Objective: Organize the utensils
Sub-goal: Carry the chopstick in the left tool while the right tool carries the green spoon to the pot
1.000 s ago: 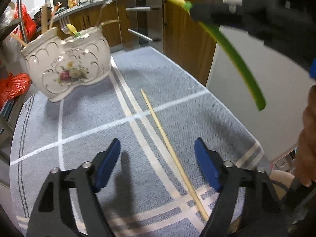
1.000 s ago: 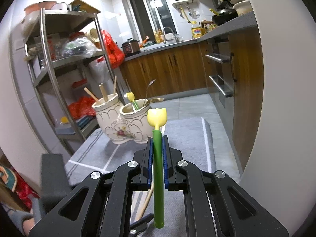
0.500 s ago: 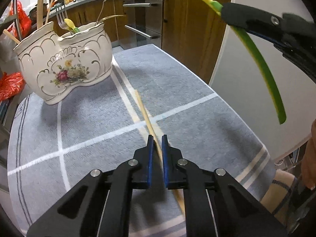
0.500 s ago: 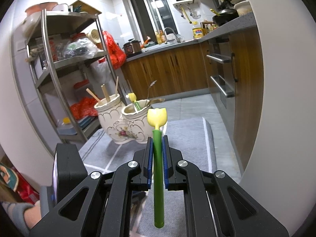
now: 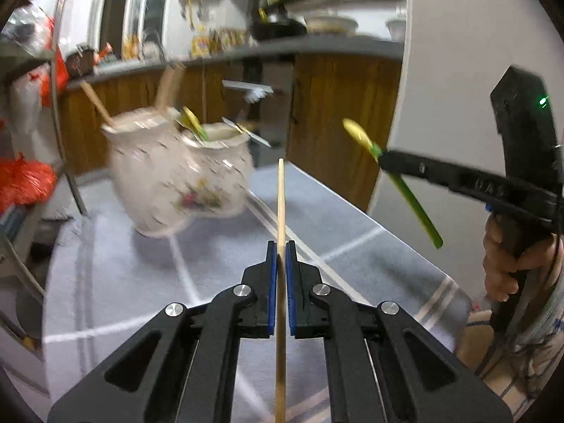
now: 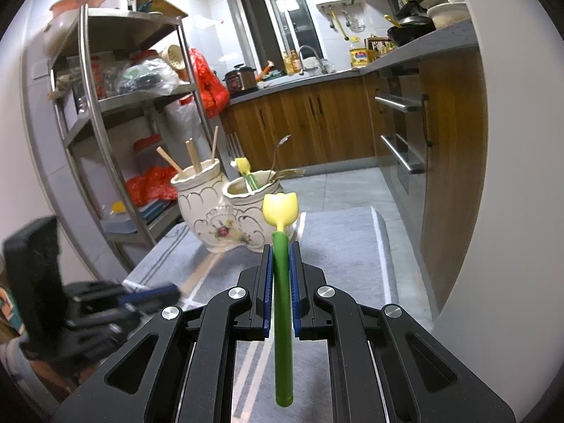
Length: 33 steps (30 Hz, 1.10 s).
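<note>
My left gripper [image 5: 281, 246] is shut on a wooden chopstick [image 5: 281, 197] and holds it lifted off the grey mat, pointing toward the white floral ceramic holder [image 5: 176, 176]. My right gripper [image 6: 281, 246] is shut on a green utensil with a yellow tulip head [image 6: 281, 211], held above the mat short of the holder [image 6: 225, 211]. The holder's left cup holds wooden chopsticks [image 6: 192, 157]; its right cup holds a yellow-green utensil [image 6: 245, 172] and metal cutlery [image 6: 282, 162]. The right gripper and its utensil [image 5: 405, 183] also show at the right of the left wrist view.
The grey striped mat [image 6: 345, 246] covers the table. A metal shelf rack [image 6: 105, 123] with bags stands left of the holder. Wooden kitchen cabinets [image 6: 317, 127] lie behind. A white curved wall [image 6: 511, 211] is on the right. The left gripper [image 6: 105, 303] shows blurred at lower left.
My left gripper closed on the chopstick lying on the mat and lifted it, tipping up toward the holder. My right gripper stayed shut on the green utensil and edged closer to the holder.
</note>
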{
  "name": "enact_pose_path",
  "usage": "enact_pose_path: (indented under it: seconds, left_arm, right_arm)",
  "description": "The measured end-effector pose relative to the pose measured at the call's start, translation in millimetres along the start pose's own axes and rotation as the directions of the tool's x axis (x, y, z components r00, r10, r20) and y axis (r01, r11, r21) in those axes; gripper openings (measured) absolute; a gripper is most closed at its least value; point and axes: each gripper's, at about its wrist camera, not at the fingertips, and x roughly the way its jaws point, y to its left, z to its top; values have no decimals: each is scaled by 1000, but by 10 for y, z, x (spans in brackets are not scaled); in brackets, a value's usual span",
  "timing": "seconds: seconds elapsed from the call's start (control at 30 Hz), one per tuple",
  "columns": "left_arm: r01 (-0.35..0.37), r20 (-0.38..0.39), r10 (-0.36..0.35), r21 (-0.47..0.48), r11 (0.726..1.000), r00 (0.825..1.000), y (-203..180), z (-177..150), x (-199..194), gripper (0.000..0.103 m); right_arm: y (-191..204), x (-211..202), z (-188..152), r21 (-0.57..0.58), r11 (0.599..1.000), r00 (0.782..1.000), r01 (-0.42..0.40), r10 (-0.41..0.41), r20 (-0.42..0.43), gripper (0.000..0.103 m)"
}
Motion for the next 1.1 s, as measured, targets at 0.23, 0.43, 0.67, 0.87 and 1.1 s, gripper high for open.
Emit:
enact_pose_path:
  seconds: [0.23, 0.43, 0.67, 0.87, 1.1]
  left_arm:
    - [-21, 91, 25, -39, 999, 996, 272, 30, -280, 5]
    - [-33, 169, 41, -47, 998, 985, 481, 155, -449, 5]
    - [-15, 201, 30, -76, 997, 979, 716, 335, -397, 5]
    - [-20, 204, 30, -52, 998, 979, 791, 493, -238, 5]
    - [-13, 227, 26, -55, 998, 974, 952, 741, -32, 5]
  right_arm:
    - [80, 123, 2, 2, 1000, 1000, -21, 21, 3, 10]
    - [247, 127, 44, -47, 999, 998, -4, 7, 65, 10]
    - [361, 186, 299, -65, 998, 992, 0, 8, 122, 10]
    - [424, 385, 545, -92, 996, 989, -2, 16, 148, 10]
    - [445, 656, 775, -76, 997, 985, -32, 45, 167, 10]
